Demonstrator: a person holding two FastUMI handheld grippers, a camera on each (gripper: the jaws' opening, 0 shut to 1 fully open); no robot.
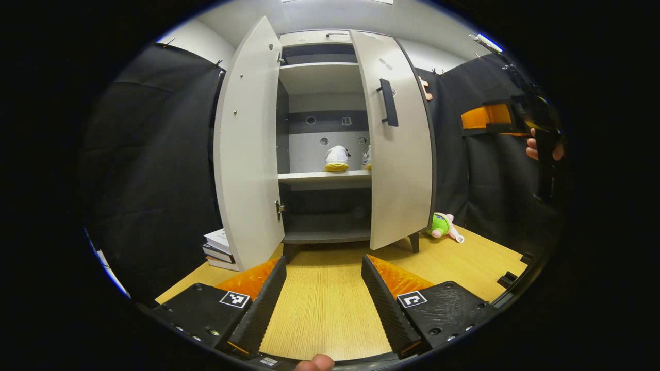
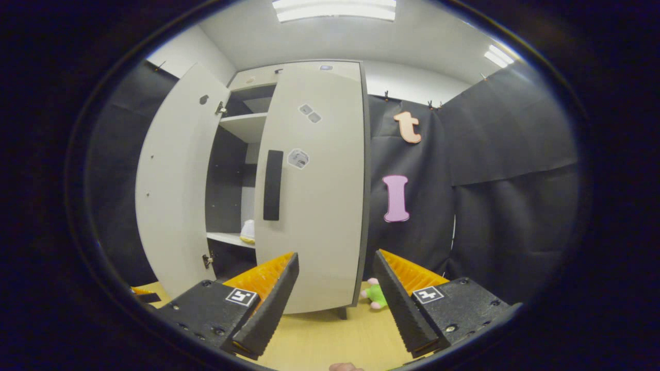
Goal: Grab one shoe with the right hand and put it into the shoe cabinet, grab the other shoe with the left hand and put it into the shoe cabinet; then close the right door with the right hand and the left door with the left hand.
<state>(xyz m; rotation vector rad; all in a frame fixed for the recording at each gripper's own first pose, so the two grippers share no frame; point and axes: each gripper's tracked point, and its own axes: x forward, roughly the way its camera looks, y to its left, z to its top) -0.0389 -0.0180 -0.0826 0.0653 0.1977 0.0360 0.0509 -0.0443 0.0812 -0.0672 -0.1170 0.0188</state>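
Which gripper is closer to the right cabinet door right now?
Right, I'd judge. The right gripper hangs open in front of the right door, facing its outer face near the handle. The left gripper sits back over the table, facing the cabinet's opening.

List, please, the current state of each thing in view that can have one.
Left door: wide open.
Right door: ajar, partly swung in.
Shoes: resting on the cabinet's middle shelf.
Left claw: open, empty.
Right claw: open, empty.
Plush toy: lying on the table beside the cabinet.
Books: stacked flat.
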